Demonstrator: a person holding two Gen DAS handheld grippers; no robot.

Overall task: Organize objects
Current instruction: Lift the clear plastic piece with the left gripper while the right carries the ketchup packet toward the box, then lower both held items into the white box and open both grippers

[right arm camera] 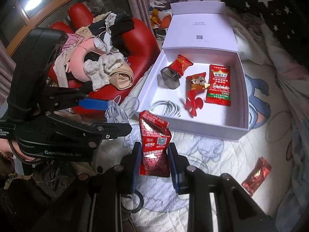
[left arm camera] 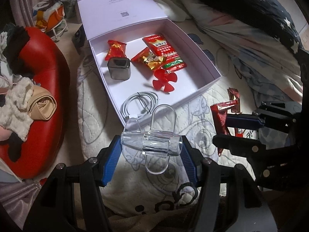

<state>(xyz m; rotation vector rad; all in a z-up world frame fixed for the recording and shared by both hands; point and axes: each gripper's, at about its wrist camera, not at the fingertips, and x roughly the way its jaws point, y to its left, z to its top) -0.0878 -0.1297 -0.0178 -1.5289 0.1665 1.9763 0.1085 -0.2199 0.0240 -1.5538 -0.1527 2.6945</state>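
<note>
My left gripper (left arm camera: pixel 151 147) is shut on a clear plastic holder (left arm camera: pixel 152 141), held above the quilt just in front of the open white box (left arm camera: pixel 210 65). My right gripper (right arm camera: pixel 154 154) is shut on a red Heinz ketchup packet (right arm camera: pixel 154 145), upright, near the box's front edge (right arm camera: pixel 193 131). The box holds a red candy (left arm camera: pixel 115 50), a grey metal tin (left arm camera: pixel 118 68), a gold-and-red snack (left arm camera: pixel 149 59), a red sachet (left arm camera: pixel 166 52), a red propeller (left arm camera: pixel 162 81) and a coiled white cable (left arm camera: pixel 139 104). The right gripper shows in the left wrist view (left arm camera: pixel 224 125).
A small red foil packet (right arm camera: pixel 255 176) lies on the quilt (right arm camera: pixel 212 164) at the right. A red armchair (right arm camera: pixel 139 38) piled with clothes stands left of the box. A dark starred blanket (left arm camera: pixel 260 5) lies behind it. The box lid (left arm camera: pixel 119 11) stands open at the back.
</note>
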